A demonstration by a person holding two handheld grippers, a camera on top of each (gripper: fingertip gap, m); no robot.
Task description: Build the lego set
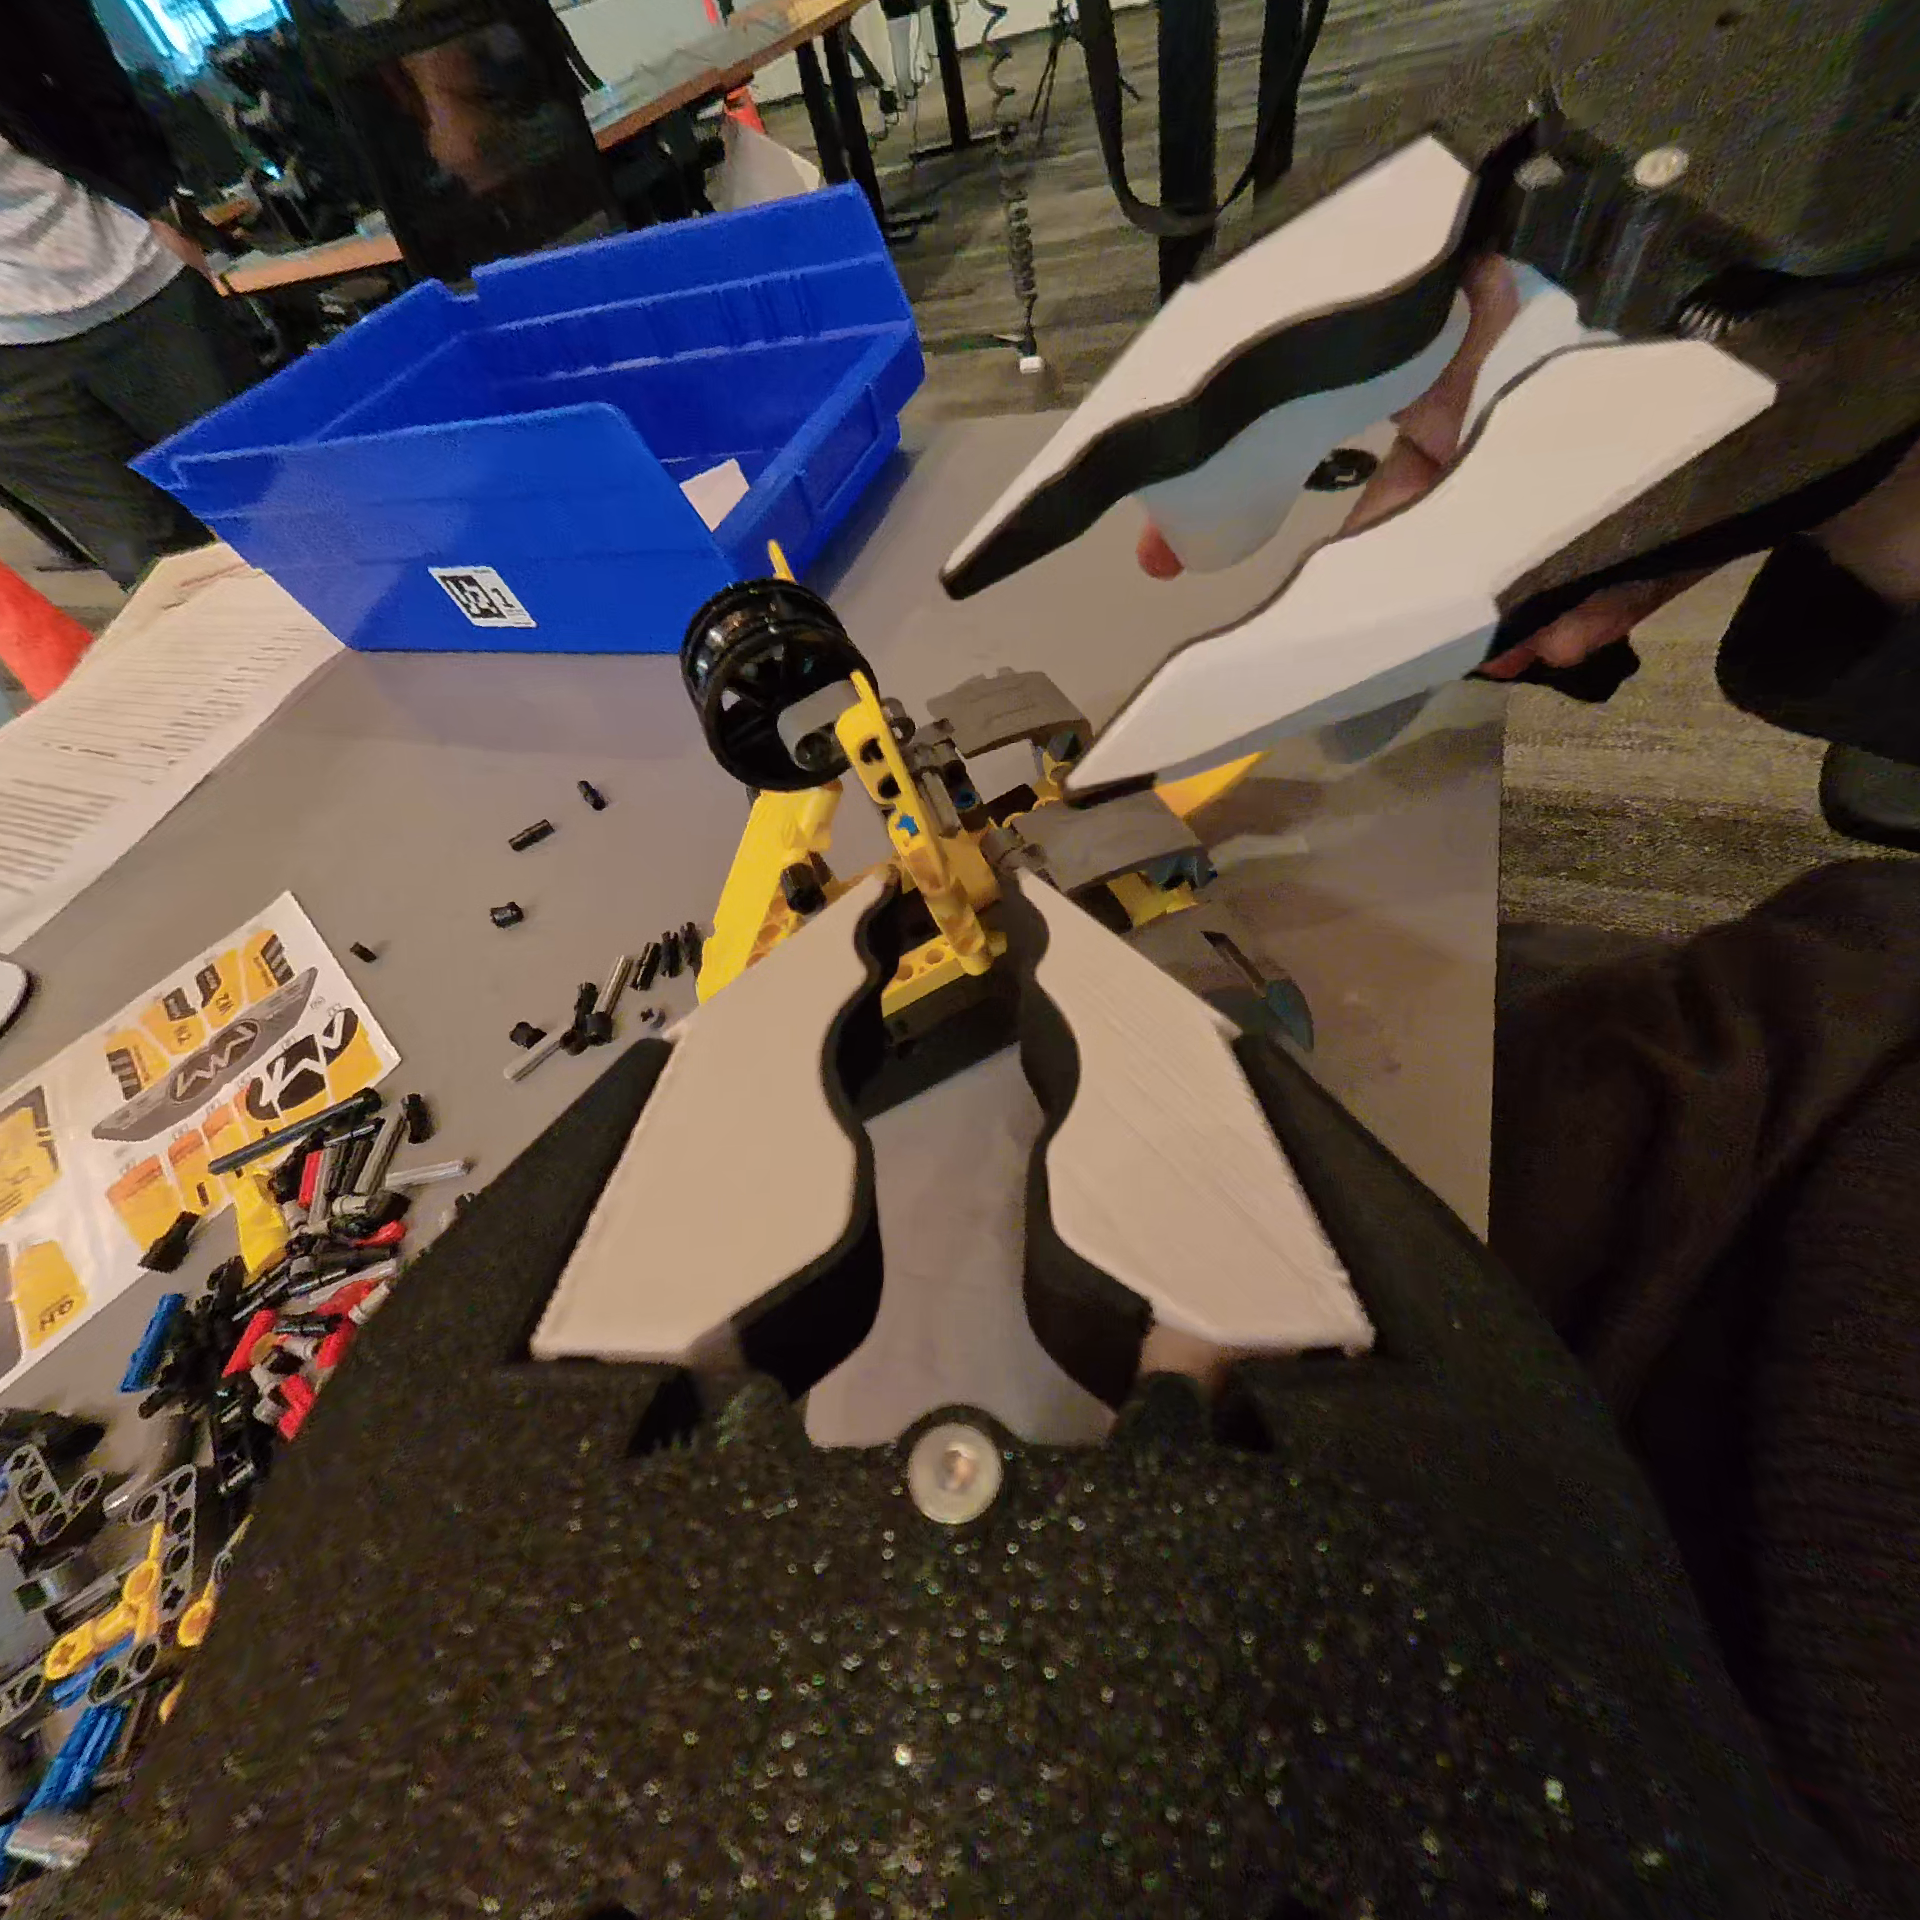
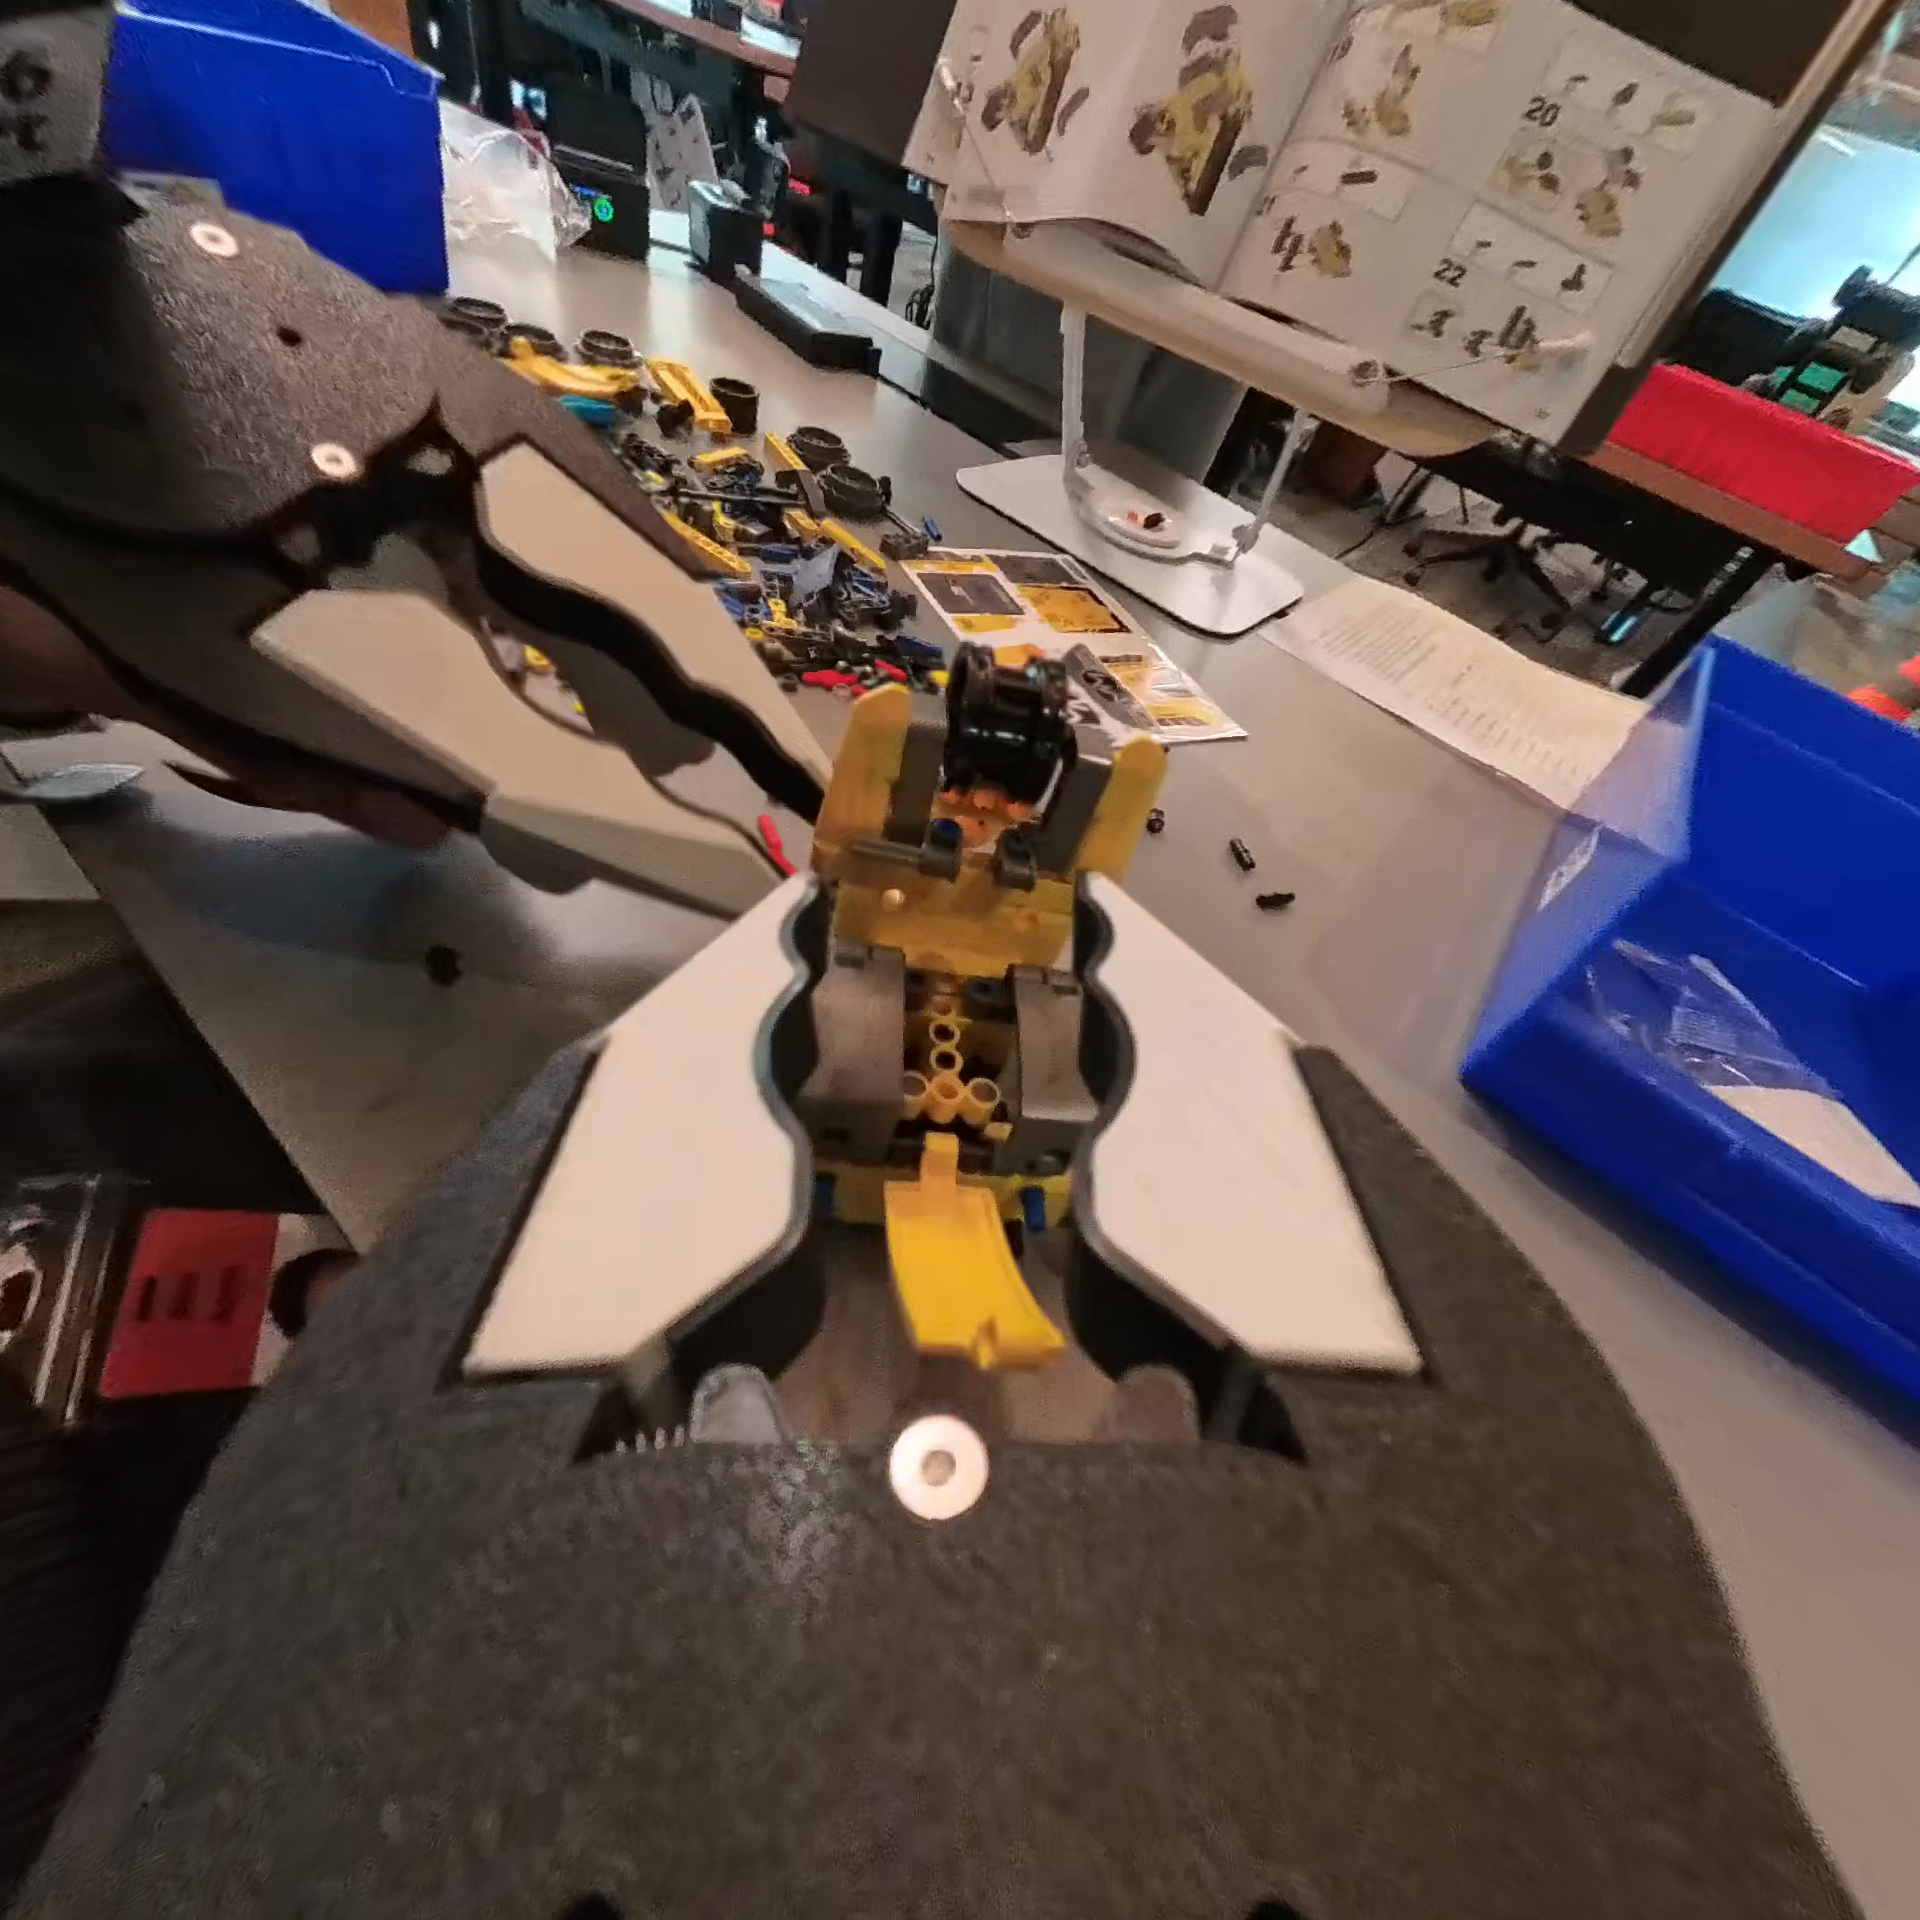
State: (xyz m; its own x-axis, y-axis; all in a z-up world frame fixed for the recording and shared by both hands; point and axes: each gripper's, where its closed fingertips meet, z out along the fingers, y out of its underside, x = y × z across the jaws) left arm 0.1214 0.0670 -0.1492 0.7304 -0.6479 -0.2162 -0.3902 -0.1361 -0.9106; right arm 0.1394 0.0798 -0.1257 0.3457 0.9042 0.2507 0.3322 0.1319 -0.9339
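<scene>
yellow and grey toy model (image 2: 951, 997) standing upright on tabletop (image 1: 416, 790), black wheel (image 1: 774, 691) on top, left gripper (image 1: 951, 894) clamped on its yellow frame, right gripper (image 2: 945, 904) clamped around its body

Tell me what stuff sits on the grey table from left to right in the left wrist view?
Heap of small black, red and blue plastic building pieces → yellow-and-white sticker sheet → big blue plastic bin → yellow brick-built model with a black wheel → right gripper.
</scene>
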